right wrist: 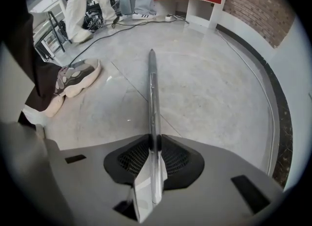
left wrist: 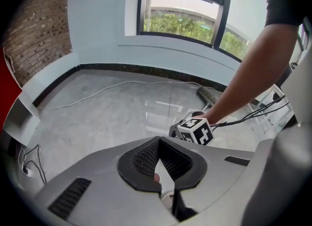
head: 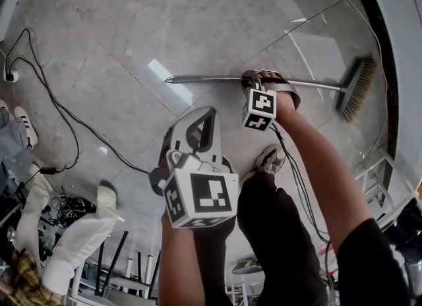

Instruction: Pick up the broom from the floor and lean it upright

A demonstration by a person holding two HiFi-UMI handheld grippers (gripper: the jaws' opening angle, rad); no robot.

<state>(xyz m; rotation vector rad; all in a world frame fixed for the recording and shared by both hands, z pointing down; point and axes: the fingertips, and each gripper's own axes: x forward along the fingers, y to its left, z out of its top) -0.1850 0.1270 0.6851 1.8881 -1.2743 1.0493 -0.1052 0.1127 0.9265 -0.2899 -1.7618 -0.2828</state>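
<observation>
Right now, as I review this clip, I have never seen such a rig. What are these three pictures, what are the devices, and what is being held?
There is no robot here. A person holds a two-jaw gripper in each hand. The head view looks down from a camera on their head. The left and right gripper views each ride on one gripper and look along its jaws. A silver-handled broom with tan bristles lies on the grey polished floor. The right gripper is closed on its handle. The left gripper hovers above the floor, shut and empty.
</observation>
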